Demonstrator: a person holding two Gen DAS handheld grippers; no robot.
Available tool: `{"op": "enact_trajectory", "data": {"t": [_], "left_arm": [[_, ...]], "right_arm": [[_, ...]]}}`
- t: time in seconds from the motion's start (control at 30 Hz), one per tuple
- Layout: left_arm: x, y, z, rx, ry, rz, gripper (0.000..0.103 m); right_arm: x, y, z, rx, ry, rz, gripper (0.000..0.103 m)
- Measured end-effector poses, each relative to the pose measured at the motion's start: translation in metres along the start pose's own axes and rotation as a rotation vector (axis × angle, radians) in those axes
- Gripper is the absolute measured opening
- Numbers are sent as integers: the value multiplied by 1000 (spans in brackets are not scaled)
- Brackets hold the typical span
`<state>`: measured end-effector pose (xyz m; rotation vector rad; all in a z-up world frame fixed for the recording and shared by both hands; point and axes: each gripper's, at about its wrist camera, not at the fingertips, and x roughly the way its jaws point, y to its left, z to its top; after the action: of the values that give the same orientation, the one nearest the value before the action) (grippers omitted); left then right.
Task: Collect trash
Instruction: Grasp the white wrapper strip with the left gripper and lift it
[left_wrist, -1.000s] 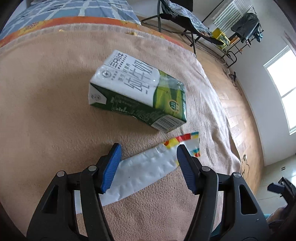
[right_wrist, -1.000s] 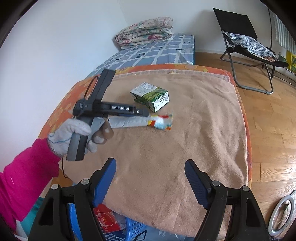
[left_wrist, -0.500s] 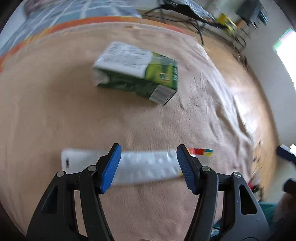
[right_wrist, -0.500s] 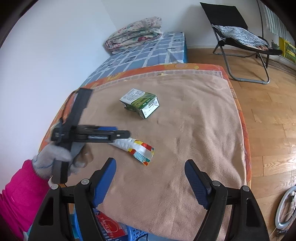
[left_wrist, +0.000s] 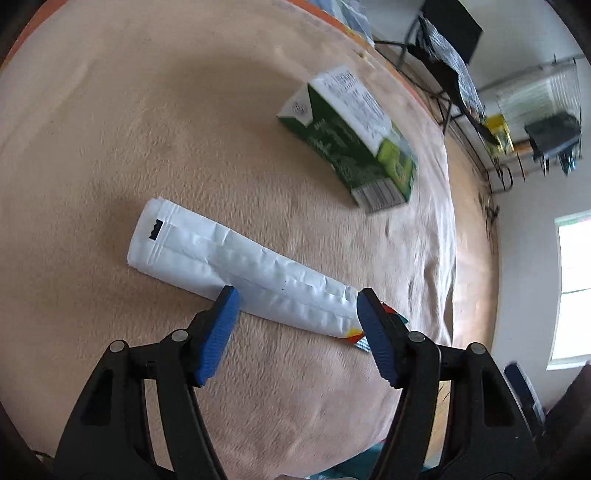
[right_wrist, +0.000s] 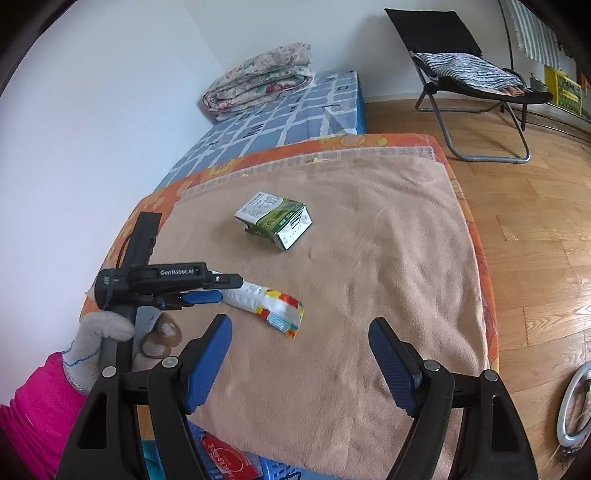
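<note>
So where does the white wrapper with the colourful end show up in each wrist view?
Left wrist: wrapper lies diagonally at centre, running down to the gripper's fingertips.
Right wrist: wrapper sits left of centre, beside the left gripper.
Shared landmark: the green milk carton beyond it.

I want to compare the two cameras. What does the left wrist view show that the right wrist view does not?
Only the left wrist view shows the white folded end of the long flattened snack wrapper and a bright window.

Only the right wrist view shows the white-gloved hand holding the left gripper, whose jaws are opening astride the wrapper, the folded floral quilt and a blue plastic basket.

Both show the green and white milk carton, the beige blanket and the black folding chair.
</note>
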<state>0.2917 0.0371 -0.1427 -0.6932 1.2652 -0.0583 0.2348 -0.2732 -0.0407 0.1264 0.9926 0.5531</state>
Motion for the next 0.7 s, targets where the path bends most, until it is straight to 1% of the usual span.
{"op": "enact_trajectory", "data": {"t": [0.03, 0.1, 0.2, 0.3, 0.33, 0.43, 0.47, 0.5, 0.53, 0.57, 0.63, 0.67, 0.7], "left_arm": [[-2, -2, 2, -3, -8, 14, 68], [-4, -5, -1, 5, -9, 16, 68], [-5, -8, -9, 30, 17, 22, 68], [1, 2, -13, -22, 31, 31, 68], [2, 5, -11, -35, 21, 24, 68], [-2, 7, 2, -74, -40, 52, 69], [-3, 8, 9, -79, -76, 79, 69], [-1, 6, 12, -70, -93, 102, 69], [2, 5, 17, -52, -120, 147, 69], [6, 2, 18, -41, -138, 167, 69], [11, -8, 18, 3, -178, 225, 75], [16, -17, 16, 44, -187, 261, 81], [23, -23, 16, 64, -193, 278, 85]], "right_arm": [[-1, -1, 0, -1, -1, -1, 80], [-1, -2, 0, -2, 1, -7, 80], [0, -6, -1, 8, 5, -9, 80], [-1, -10, 1, 24, 3, -1, 80], [-2, -10, 1, 29, 1, 3, 80], [-5, -5, 0, 17, -10, 5, 80], [-6, -4, 0, 6, -13, 0, 80], [-6, -2, -1, -6, -17, -7, 80], [-8, 0, -3, -19, -22, -16, 80], [-8, 1, -3, -24, -24, -18, 80], [-8, 0, -4, -20, -21, -14, 80], [-7, -1, -4, -17, -18, -14, 80], [-6, -2, -4, -16, -15, -16, 80]]}}
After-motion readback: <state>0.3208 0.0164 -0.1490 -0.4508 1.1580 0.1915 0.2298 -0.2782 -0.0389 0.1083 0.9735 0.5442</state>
